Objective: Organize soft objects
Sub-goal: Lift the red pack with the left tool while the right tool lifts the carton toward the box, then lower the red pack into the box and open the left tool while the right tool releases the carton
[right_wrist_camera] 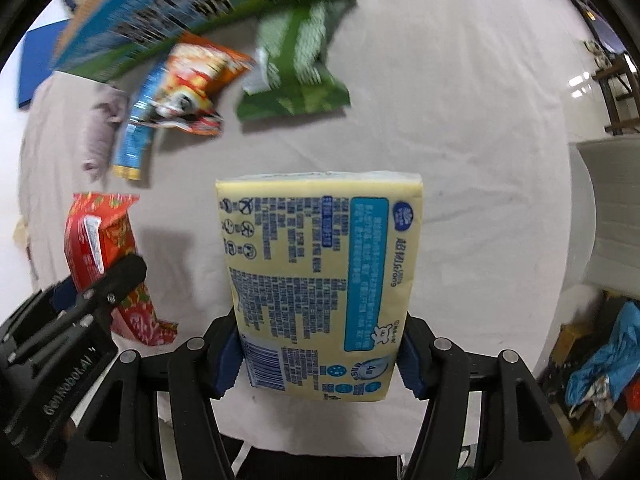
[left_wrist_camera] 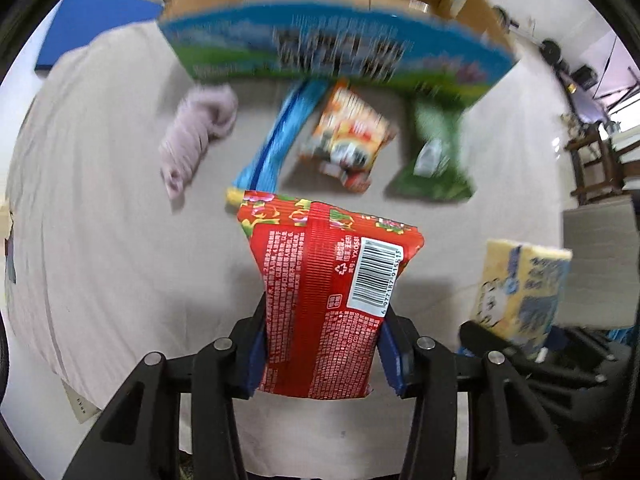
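- Left gripper clamped on red snack bag, low centre of frame, clear of the cloth.
- Right gripper clamped on yellow tissue pack, centre frame.
- Carton open along upper edge; carry both there level, let go only once over the opening.
- Green pouch and orange packet lie beside the carton; pass above them.

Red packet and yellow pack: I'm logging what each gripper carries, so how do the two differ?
The red packet is a crinkly bag with a centre seam and a white barcode label; the yellow pack is a smooth, flat-sided block with blue print. The red packet sits in the left gripper, the yellow pack in the right gripper. The yellow pack looks wider and boxier. Both are clamped at their near end, off the cloth.
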`<state>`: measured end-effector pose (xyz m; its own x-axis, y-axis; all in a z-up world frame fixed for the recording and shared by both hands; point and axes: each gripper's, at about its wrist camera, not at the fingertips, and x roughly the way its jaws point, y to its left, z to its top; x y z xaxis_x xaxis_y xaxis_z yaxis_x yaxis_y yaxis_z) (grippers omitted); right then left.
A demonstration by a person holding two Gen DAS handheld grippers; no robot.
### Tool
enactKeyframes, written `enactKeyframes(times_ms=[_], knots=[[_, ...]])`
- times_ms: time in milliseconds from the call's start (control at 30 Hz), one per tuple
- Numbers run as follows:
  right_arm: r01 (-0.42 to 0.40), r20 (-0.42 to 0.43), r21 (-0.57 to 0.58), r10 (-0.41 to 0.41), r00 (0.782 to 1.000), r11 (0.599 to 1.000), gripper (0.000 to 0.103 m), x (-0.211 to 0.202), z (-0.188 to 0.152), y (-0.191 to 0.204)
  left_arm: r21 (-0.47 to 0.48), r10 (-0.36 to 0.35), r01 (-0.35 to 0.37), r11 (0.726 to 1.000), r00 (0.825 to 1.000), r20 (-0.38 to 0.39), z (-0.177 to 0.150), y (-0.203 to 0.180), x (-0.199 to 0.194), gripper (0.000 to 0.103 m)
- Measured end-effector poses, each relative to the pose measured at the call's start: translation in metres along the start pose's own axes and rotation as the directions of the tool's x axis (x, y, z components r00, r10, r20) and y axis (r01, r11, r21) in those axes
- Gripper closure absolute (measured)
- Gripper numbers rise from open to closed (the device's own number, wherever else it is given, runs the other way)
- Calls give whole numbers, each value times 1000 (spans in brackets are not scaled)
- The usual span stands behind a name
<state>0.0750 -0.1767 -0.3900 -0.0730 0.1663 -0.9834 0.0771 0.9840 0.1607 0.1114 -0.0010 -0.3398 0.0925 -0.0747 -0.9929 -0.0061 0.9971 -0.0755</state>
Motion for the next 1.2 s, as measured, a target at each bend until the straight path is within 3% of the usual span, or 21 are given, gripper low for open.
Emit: enactKeyframes(times_ms=[167,333,567,667,933,1200], knots=[[-38,70,-39,41,997,999,38,-42,-2,9,-17,-73,75,997,994,78,29,-4,-50,59],[-82,151,-72,92,984,994,38,-102,23,17,11,-145,144,989,981,127,78,-11,-87,59],[-71,233,-88,90,968,994,38,-161,104,31,29,-200,198,980,972,127,168,-8,-97,59],[-58,240,-91,78,968,994,38,-161,142,40,25,-208,206,978,973,103,205,-5,-90,59],[-17,206,-94,36,978,995,38,-124,259,49,-3,-252,252,968,968,-15,294,-2,-22,59],[54,130,-86,-42,991,995,38,-58,356,45,-57,-296,291,955,945,-138,343,-2,52,59]])
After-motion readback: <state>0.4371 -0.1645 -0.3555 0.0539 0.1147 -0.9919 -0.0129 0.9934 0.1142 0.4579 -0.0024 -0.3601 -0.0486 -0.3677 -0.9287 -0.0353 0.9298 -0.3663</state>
